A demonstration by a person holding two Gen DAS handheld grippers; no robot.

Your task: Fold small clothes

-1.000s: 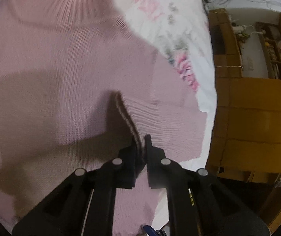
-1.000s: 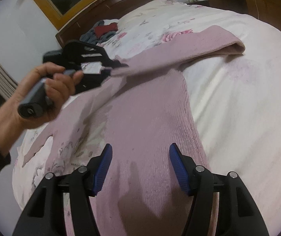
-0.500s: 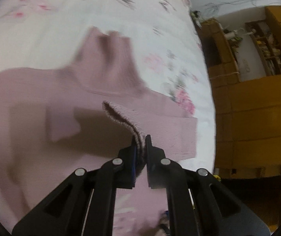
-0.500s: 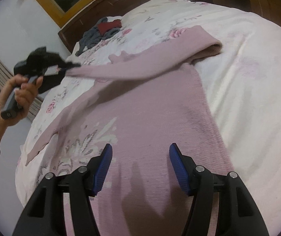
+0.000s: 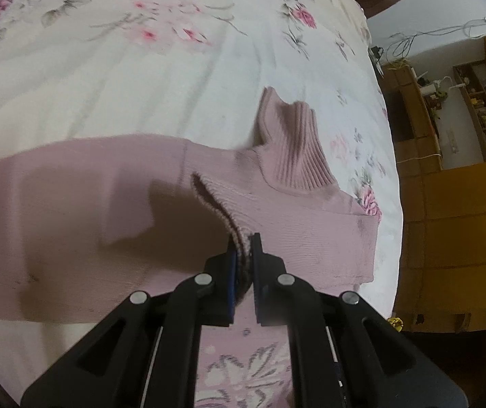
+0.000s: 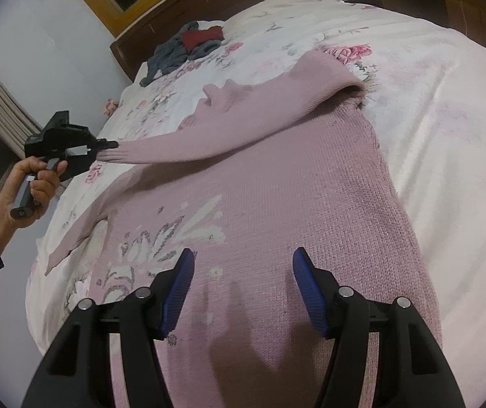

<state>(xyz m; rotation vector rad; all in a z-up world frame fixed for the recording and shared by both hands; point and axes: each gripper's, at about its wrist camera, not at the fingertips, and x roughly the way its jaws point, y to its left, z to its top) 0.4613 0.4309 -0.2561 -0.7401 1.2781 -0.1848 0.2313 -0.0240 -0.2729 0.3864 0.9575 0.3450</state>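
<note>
Cuff (image 5: pixel 239 251) of the pink sweater's (image 5: pixel 72 231) sleeve sits clamped between the jaws of my left gripper (image 5: pixel 243 258), and through the left wrist camera the sweater, which filled the view a second ago, now lies farther off with its ribbed collar (image 5: pixel 294 156) at one o'clock, so I have pulled the sleeve up and away. From the right wrist camera my right gripper (image 6: pixel 243 289) hovers with jaws apart over the sweater's body on the floral bedspread (image 6: pixel 447 119), while the sleeve (image 6: pixel 208 139) stretches taut towards ten o'clock, ready, I judge, to fold across the chest.
</note>
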